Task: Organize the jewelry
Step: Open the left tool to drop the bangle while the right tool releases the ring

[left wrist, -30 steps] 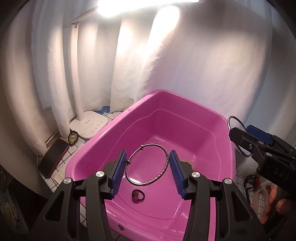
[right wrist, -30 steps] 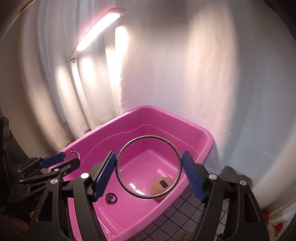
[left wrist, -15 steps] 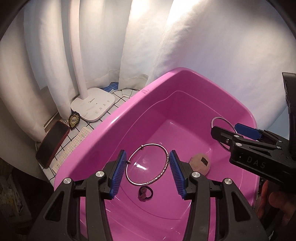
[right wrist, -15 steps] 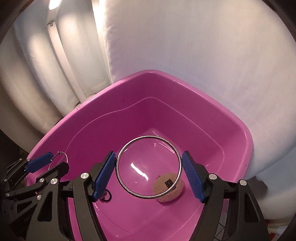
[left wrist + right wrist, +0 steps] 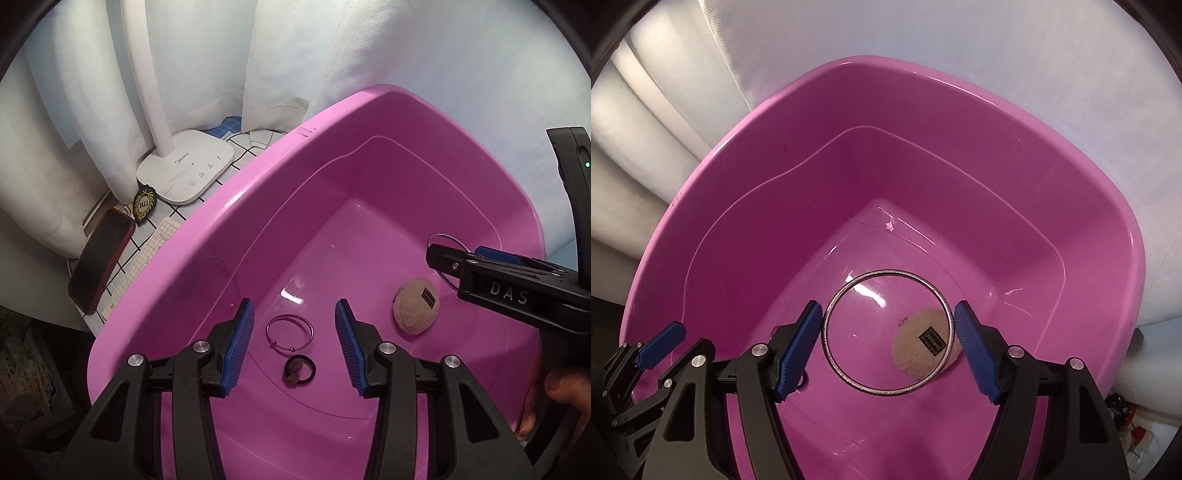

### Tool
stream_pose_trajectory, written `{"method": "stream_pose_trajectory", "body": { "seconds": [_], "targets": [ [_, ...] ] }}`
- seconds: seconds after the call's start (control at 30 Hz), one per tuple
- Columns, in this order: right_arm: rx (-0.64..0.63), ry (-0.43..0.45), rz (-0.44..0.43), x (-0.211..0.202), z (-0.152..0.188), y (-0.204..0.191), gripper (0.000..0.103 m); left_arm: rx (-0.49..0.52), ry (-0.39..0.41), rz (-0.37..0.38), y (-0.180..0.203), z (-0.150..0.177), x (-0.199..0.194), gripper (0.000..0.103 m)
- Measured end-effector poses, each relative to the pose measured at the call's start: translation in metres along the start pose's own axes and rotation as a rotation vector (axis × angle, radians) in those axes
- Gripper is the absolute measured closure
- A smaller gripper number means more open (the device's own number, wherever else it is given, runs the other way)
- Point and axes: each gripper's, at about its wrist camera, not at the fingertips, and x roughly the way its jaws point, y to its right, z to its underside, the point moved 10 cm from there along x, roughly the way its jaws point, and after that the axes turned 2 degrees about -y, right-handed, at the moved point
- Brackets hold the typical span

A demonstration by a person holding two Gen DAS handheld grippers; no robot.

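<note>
While tilted steeply into the pink basin (image 5: pixel 1015 155), right claw (image 5: pixel 888 332) grips a bangle (image 5: pixel 886 330).

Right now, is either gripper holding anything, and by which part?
The right gripper holds the large silver bangle, pads pressing opposite sides of its hoop. The left gripper holds nothing; the thin bangle lies on the tub floor.
</note>
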Motion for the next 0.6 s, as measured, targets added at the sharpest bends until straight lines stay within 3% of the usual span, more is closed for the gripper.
{"method": "stream_pose_trajectory", "body": {
  "seconds": [0.13,0.6],
  "targets": [
    [0.014,-0.017,-0.019,0.0044,-0.0039,-0.0059,0.031,0.004,0.013,-0.006,-0.0006,-0.0023,-0.0035,0.038],
    [0.012,-0.004,0.004,-0.0024,0.0004,-0.0067,0.031,0.019,0.001,-0.005,0.0022,-0.0006,-0.0035,0.033]
  ]
}}
